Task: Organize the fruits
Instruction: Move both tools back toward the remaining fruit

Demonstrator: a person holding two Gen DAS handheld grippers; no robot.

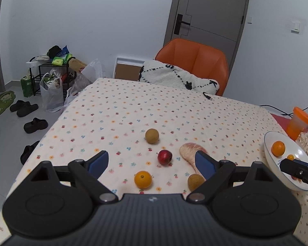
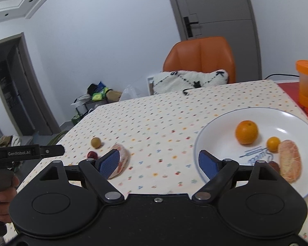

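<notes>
On the flowered tablecloth lie a red apple (image 1: 164,157), an orange (image 1: 143,179), two brown round fruits (image 1: 152,136) (image 1: 195,182) and a peeled pomelo segment (image 1: 190,150). My left gripper (image 1: 152,162) hovers open over them, nothing between its fingers. The white plate (image 2: 219,123) holds an orange (image 2: 246,132), a small yellow-orange fruit (image 2: 273,143), a peeled pomelo segment (image 2: 290,159) and a small dark red fruit (image 2: 274,165). My right gripper (image 2: 159,165) is open and empty, between the plate and the loose pomelo segment (image 2: 121,160).
An orange chair (image 1: 195,61) with a white cushion (image 1: 174,75) stands at the table's far side. An orange-lidded jar (image 2: 307,82) and a box sit right of the plate. A black cable end (image 1: 207,96) lies at the far edge. Bags, shoes and a rack crowd the floor at left.
</notes>
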